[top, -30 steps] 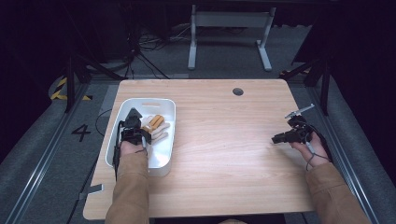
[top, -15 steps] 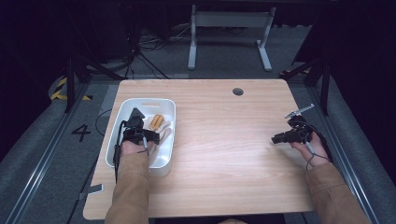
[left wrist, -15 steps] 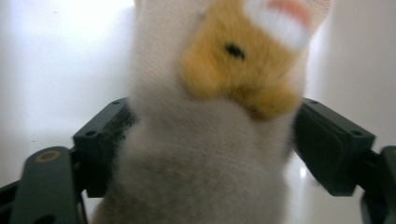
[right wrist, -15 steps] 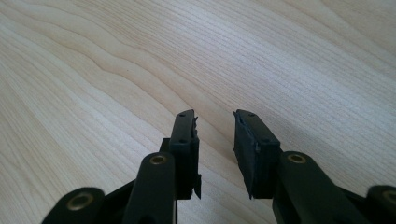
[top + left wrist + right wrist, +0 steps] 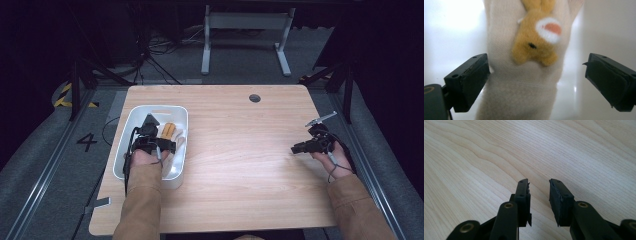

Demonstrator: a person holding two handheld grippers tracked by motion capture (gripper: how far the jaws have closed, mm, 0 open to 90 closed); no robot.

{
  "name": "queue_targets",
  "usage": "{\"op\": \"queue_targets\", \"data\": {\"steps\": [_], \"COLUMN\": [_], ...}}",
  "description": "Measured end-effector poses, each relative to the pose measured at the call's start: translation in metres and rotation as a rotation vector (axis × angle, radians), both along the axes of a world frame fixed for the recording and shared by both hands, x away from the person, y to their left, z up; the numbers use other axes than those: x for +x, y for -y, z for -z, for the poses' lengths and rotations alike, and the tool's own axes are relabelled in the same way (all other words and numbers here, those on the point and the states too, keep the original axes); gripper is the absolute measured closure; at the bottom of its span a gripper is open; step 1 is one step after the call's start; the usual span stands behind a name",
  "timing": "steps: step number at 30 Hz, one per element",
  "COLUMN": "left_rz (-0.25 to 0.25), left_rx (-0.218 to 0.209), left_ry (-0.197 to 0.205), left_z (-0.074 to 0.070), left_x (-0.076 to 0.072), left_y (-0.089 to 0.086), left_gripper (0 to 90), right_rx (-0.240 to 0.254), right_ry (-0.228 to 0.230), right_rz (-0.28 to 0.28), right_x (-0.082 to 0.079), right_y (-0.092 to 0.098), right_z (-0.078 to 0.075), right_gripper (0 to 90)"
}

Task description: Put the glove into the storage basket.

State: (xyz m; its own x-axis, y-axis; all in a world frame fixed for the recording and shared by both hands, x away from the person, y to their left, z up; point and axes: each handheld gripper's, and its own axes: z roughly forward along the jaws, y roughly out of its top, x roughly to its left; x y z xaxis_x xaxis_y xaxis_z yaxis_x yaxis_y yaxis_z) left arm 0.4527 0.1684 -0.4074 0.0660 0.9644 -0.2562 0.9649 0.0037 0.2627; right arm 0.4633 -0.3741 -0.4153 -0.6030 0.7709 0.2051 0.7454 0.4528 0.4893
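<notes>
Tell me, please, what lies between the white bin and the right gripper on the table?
Nothing: in the high view, only bare wooden table lies between the white bin and the right gripper.

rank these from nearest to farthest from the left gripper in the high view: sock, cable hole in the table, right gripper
1. sock: in the white bin, right beside the left gripper, whose jaws have just opened off it.
2. cable hole: far side of the table, up and to the right.
3. right gripper: across the table near its right edge, jaws slightly apart, empty.
</notes>
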Motion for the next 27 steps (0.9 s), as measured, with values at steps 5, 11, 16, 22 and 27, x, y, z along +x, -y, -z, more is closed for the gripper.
{"op": "queue_targets", "data": {"steps": [5,11,16,22,27], "left_rz": [0.034,0.052,0.067,0.122,0.188], "left_rx": [-0.021,-0.047,-0.038,-0.051,-0.089], "left_ry": [0.102,0.16,0.203,0.25,0.315], "left_z": [-0.018,-0.032,-0.042,-0.057,-0.066], "left_x": [-0.006,-0.01,-0.012,-0.015,-0.021], "left_y": [-0.002,-0.005,-0.003,0.011,0.027], "left_gripper": [3.7,0.1,0.0,0.0,0.0], "right_rx": [-0.002,-0.003,-0.006,-0.007,-0.012], "right_ry": [0.005,0.009,0.007,0.013,0.015], "right_rz": [-0.005,-0.009,-0.009,-0.007,-0.007], "right_x": [0.0,0.0,0.0,-0.002,-0.003], "right_y": [0.0,-0.002,-0.001,0.0,0.001], "right_z": [-0.001,-0.001,-0.001,-0.002,-0.002], "right_gripper": [68.6,68.6,68.5,68.4,68.1]}}
